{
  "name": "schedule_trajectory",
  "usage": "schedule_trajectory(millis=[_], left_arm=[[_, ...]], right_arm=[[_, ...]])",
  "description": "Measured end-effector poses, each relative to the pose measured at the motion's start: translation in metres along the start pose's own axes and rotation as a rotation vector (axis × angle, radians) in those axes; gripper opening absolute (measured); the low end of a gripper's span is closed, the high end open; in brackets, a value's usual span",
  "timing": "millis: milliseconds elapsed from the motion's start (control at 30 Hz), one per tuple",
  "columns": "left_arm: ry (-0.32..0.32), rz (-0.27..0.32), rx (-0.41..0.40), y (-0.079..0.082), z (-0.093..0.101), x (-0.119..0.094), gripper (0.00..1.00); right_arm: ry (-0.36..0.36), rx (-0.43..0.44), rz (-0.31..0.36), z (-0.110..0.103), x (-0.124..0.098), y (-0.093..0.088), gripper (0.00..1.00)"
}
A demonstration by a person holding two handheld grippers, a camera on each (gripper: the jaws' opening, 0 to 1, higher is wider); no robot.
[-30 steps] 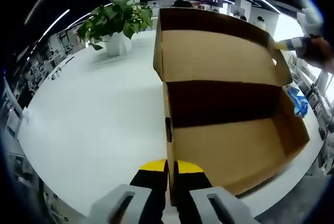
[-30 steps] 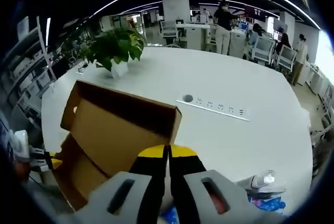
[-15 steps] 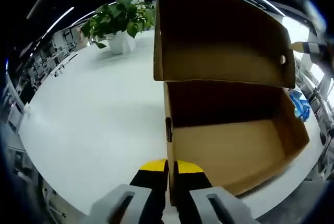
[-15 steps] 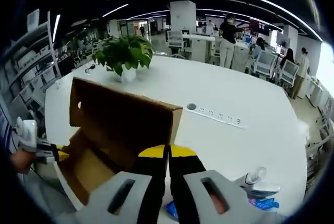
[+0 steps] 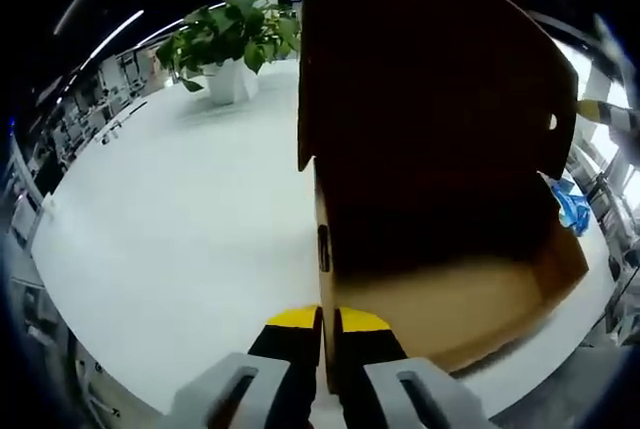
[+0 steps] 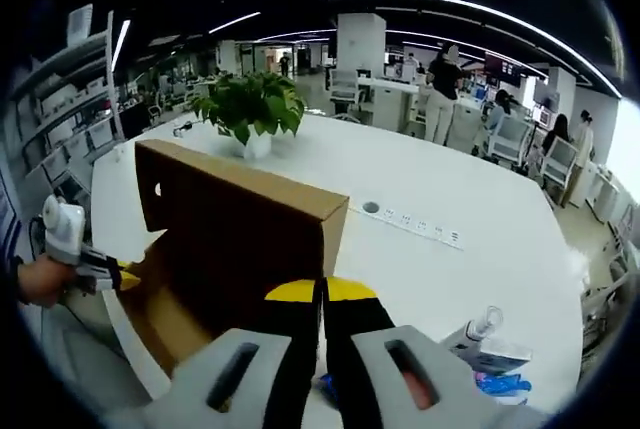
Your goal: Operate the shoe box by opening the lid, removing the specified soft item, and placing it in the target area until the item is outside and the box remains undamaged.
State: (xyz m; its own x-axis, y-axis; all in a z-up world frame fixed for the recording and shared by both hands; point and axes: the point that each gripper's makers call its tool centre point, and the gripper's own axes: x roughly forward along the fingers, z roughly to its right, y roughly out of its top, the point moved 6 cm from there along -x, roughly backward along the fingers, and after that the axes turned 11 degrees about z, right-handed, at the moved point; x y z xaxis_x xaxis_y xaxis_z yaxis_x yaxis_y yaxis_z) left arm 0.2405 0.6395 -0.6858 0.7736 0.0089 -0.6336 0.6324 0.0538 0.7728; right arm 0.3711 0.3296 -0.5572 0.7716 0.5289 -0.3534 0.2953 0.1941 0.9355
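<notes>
So the box [image 5: 450, 299] sits near the counter's [image 5: 180, 229] near edge. The lid [image 5: 430, 99] is up on its hinge but leaning over the opening, so most of the inside is in shadow. The strip of box floor I can see is bare. My guess is the soft item is the blue bundle [image 5: 568, 204] lying on the counter just beside the box, toward the right edge, but I can't say for sure.

The left tool [image 5: 322, 321] has its jaws pinched together on the box's side wall. The right tool [image 6: 322, 294] has its jaws squeezed on the lid's corner rim.

What could go wrong:
- Both tools are clamped on thin cardboard. If one pulls while the other holds, the wall could crease or the hinge could tear.
- Pushing the lid down crooked could buckle its side flaps against the walls.
- The box is close to the edge, so a shove could slide it off.
- The bottle [image 6: 478, 329] stands near the right tool by the right edge, and a careless swing could tip it.

Count:
- one box
- one lid
- two tools
- one blue bundle
- one bottle
- one power strip [image 6: 412, 225], mid-counter
- one plant [image 5: 225, 34] toward the far edge
- a handful of people way behind the counter
</notes>
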Motion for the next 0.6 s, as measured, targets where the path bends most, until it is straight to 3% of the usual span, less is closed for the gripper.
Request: schedule_trajectory(millis=[167,367,600], left_arm=[[-0.039,0.01,-0.019,0.0,-0.002,0.0,0.06],[-0.141,0.049,-0.008,-0.004,-0.003,-0.005,0.1],[-0.155,0.05,0.018,-0.003,-0.002,-0.005,0.11]], right_arm=[[0.002,-0.047,0.011,-0.005,-0.006,-0.003,0.0],[-0.011,-0.052,0.038,-0.009,-0.015,-0.009,0.0],[-0.027,-0.056,0.066,-0.017,-0.026,-0.017,0.0]])
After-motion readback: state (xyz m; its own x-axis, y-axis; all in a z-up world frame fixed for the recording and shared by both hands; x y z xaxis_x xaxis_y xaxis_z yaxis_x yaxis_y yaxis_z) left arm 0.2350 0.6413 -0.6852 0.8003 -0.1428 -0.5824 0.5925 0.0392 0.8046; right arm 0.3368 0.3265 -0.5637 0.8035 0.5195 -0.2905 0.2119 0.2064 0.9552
